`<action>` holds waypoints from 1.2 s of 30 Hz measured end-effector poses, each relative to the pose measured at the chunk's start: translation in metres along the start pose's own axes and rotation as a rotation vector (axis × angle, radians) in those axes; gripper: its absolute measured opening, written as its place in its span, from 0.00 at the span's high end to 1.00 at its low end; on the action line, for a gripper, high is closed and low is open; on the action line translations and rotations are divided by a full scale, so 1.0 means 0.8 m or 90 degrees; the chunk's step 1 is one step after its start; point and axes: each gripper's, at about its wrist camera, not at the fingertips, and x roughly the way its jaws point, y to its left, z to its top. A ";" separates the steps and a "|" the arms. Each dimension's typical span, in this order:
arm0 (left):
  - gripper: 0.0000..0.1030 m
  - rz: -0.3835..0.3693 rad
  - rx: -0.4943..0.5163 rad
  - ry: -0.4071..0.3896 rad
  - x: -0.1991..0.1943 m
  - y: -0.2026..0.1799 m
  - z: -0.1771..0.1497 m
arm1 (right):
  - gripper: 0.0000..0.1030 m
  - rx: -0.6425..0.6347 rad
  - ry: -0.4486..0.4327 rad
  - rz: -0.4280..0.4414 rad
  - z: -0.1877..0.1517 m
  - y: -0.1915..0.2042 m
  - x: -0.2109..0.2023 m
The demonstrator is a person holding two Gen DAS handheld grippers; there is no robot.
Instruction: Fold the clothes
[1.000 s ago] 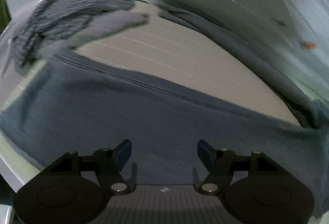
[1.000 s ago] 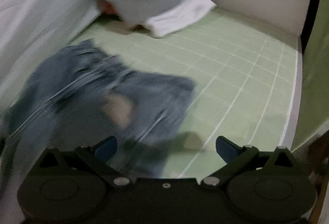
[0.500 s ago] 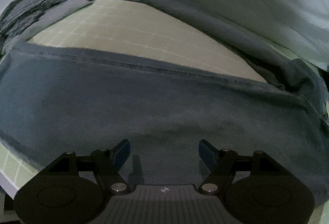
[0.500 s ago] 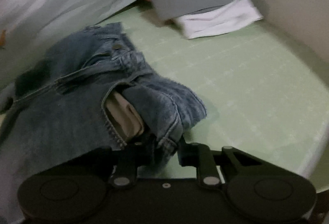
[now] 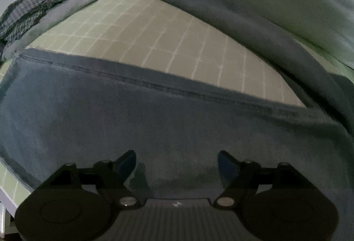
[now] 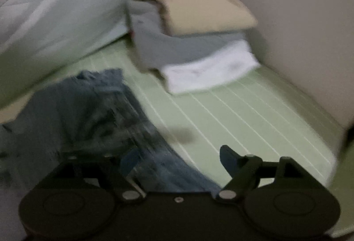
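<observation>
Both grippers have just been opening, so the left gripper (image 5: 177, 161) hangs wide over a flat jeans (image 5: 168, 126) leg while the right gripper (image 6: 174, 160), pads apart, straddles the bunched waistband on the green mat (image 6: 232, 117), presumably to regrip.

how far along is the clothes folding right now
Done: a folded stack, tan on grey on white, sits by the wall. In hand: the jeans lie spread on the green mat, still unfolded; left gripper and right gripper are open, their jaws just opening, gripping nothing. Left: folding the jeans, then the checked garment heaped beyond.
</observation>
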 end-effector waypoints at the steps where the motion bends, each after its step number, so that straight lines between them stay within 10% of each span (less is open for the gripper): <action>1: 0.21 0.003 -0.004 -0.002 0.002 -0.001 0.005 | 0.21 0.000 -0.007 0.012 0.012 0.006 0.012; 15: 0.20 0.030 -0.023 0.016 0.030 -0.028 0.060 | 0.25 -0.105 0.044 0.075 0.045 0.074 0.142; 25: 0.20 0.022 -0.046 -0.023 0.008 -0.007 0.044 | 0.30 -0.117 0.020 -0.078 0.045 0.061 0.133; 32: 0.19 0.016 -0.085 -0.032 -0.015 0.045 0.014 | 0.22 -0.151 0.060 -0.155 0.055 0.080 0.123; 36: 0.15 0.010 -0.089 -0.031 -0.025 0.078 0.009 | 0.00 -0.121 0.023 -0.096 0.040 0.103 0.079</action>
